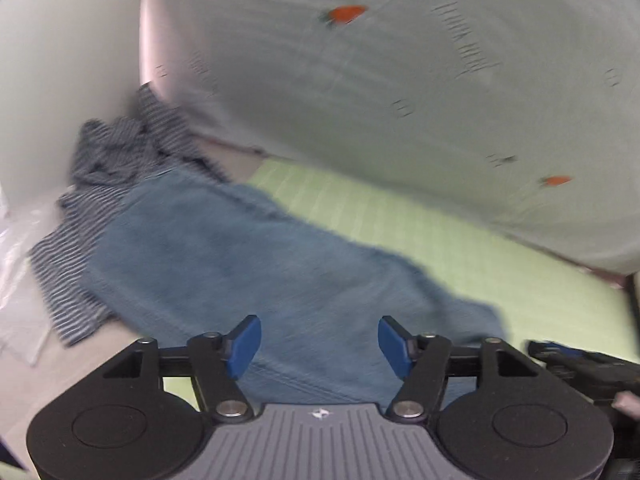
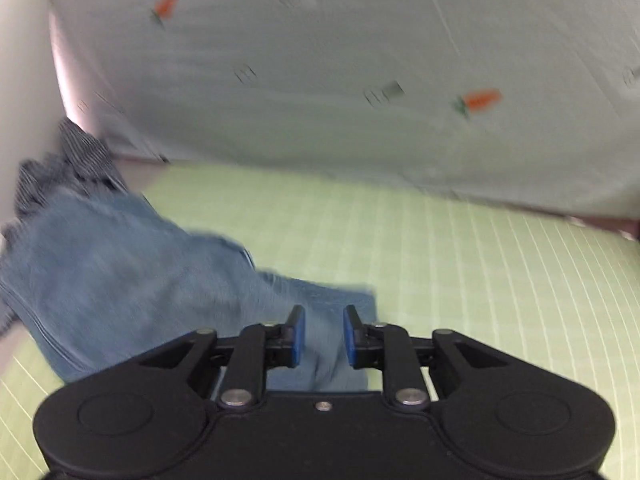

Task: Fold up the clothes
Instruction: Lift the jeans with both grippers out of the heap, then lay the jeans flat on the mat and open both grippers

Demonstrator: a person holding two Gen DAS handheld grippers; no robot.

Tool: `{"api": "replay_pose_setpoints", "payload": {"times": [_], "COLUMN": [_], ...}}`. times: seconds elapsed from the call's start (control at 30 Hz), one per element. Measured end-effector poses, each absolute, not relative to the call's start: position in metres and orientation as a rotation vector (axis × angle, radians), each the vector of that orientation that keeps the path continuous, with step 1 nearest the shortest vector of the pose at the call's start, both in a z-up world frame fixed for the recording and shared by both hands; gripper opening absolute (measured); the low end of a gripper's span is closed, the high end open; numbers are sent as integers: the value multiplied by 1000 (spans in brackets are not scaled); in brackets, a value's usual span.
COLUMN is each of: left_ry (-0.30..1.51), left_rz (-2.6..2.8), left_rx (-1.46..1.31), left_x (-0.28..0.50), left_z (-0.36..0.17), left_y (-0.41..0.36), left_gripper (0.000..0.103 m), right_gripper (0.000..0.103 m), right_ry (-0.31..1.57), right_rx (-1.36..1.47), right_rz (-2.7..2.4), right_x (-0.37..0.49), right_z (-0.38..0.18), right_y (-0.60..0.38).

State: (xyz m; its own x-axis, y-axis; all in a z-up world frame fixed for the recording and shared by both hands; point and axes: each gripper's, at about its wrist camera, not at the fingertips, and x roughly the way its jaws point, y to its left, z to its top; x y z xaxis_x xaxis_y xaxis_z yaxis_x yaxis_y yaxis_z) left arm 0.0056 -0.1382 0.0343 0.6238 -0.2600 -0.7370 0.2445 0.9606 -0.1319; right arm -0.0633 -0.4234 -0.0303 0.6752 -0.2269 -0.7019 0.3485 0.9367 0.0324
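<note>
A blue denim garment [image 1: 248,256] lies on the green grid mat [image 1: 460,248]. My left gripper [image 1: 320,346] is open wide above its near edge, holding nothing. In the right wrist view the same denim [image 2: 120,264] stretches from the left to my right gripper [image 2: 324,336]. Its jaws stand partly open with the denim's end between and under them, not clamped. The right gripper also shows at the right edge of the left wrist view [image 1: 580,364]. Both views are motion-blurred.
A crumpled navy striped garment [image 1: 108,176] lies behind the denim at the left; it also shows in the right wrist view [image 2: 68,156]. A pale sheet with carrot prints [image 1: 400,80] hangs behind the mat. Clear plastic [image 1: 16,248] lies at the far left.
</note>
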Motion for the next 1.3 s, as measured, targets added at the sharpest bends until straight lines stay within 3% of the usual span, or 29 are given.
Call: {"api": "replay_pose_setpoints", "payload": {"times": [0.13,0.47,0.63,0.7,0.77,0.87,0.97,1.3], "left_ry": [930,1064,1071,1082,1102,1116,1120,1128], "left_rz": [-157,-50,-57,-25,8,48,76,238], "left_rx": [-14,-16,-9,-16,-24,-50,-89,-34], "left_x": [36,102,122,125,126,123,119,117], "left_z": [3,-47,-55,-62,-70,-79,-84,-100], "left_y": [-107,-83,-82,-78,-75,-69,-63,-44], "left_gripper": [74,75,81,81,81,82,83,85], "right_gripper": [40,85,88,83,62,43,31,21], "right_ry": [790,893,925,929,924,914,889,819], "right_rx": [238,464,477,477,475,458,472,274], "right_rz": [-337,-326,-303,-278,-260,-259,-265,-438], "right_x": [-71,-39,-11,-4,-2,-8,-19,-50], "right_z": [-45,-96,-114,-118,-119,-115,-108,-78], "right_y": [-437,-454,-449,-444,-441,-440,-446,-467]}}
